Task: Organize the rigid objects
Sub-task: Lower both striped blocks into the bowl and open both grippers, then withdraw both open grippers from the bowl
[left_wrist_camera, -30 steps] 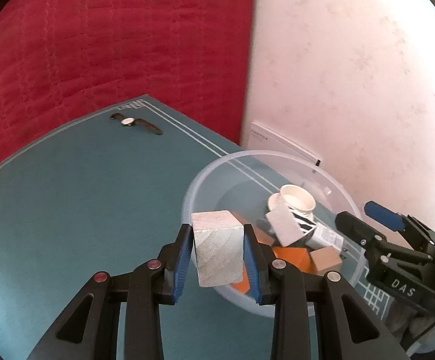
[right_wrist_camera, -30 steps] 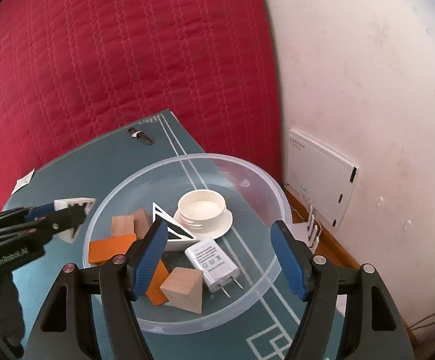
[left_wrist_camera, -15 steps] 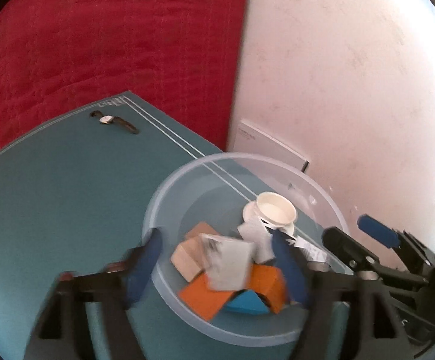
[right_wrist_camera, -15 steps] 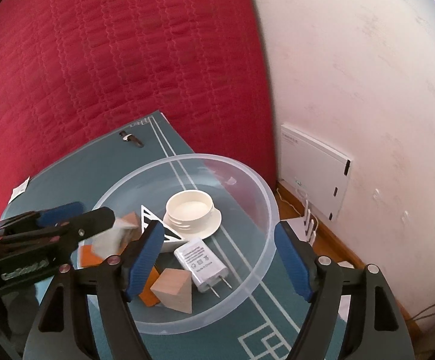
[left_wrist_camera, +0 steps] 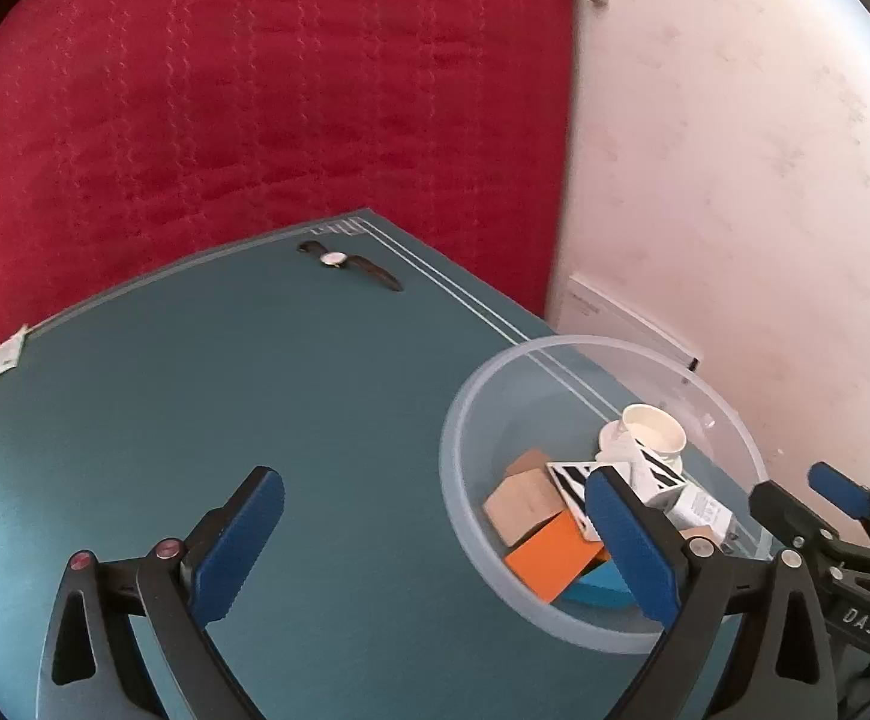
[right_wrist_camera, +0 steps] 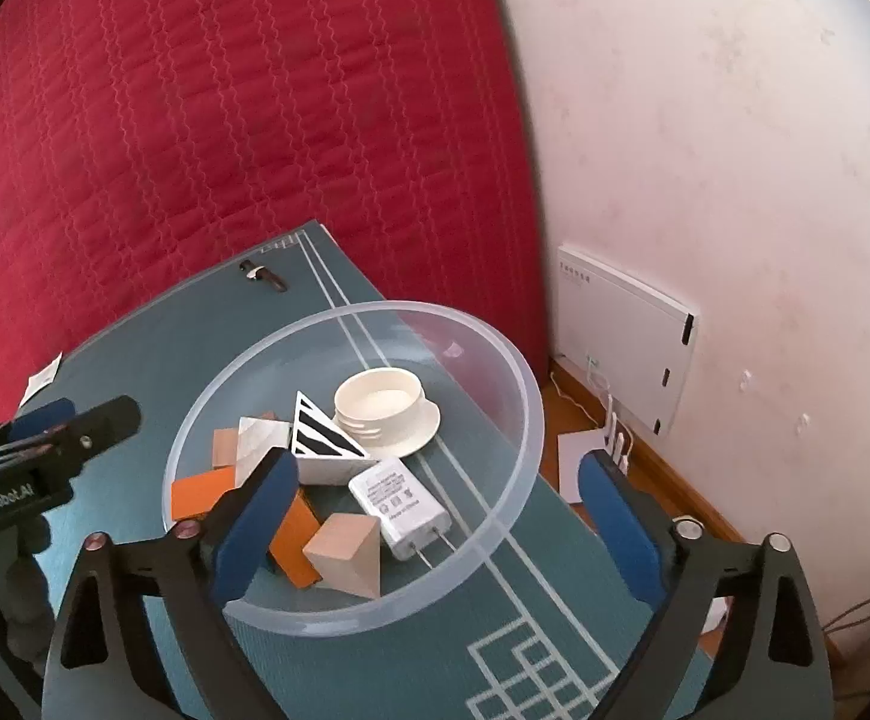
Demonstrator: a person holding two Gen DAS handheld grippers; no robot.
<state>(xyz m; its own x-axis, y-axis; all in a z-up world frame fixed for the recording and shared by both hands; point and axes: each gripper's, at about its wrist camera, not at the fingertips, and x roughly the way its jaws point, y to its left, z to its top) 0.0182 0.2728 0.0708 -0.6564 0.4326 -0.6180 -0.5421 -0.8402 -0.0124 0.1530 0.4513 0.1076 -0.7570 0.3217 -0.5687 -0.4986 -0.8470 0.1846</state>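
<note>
Fingers on your left gripper point(left_wrist_camera: 435, 546) stand spread wide with nothing between them; they have just been opening, and the pale grey block point(right_wrist_camera: 262, 437) you carried now lies in the clear bowl point(right_wrist_camera: 510, 372) beside the striped wedge point(right_wrist_camera: 324, 441). Your right gripper point(right_wrist_camera: 435, 531) has also just been opening; its fingers are spread and empty, hovering over the near rim of the bowl.

Judging by what is left outside the bowl, your next pick looks to be the wristwatch point(left_wrist_camera: 348, 261) at the far end of the teal counter point(left_wrist_camera: 195, 390), well apart from the bowl. Go in with the left gripper, since that side of the counter is open to it. Come down low and close across the watch case, not the strap, which may flex and slip. Keep the right gripper clear of the bowl's rim so you do not nudge it.

Count, as far as the pile allows:
- one clear bowl
- one wristwatch on the counter
- one white dish point(right_wrist_camera: 387, 411) in the bowl
- one white charger point(right_wrist_camera: 400, 499)
- one striped wedge
- one pale grey block
- two orange blocks point(right_wrist_camera: 202, 493)
- at least two plain wooden blocks point(right_wrist_camera: 348, 552)
- one blue piece point(left_wrist_camera: 606, 585), mostly hidden
</note>
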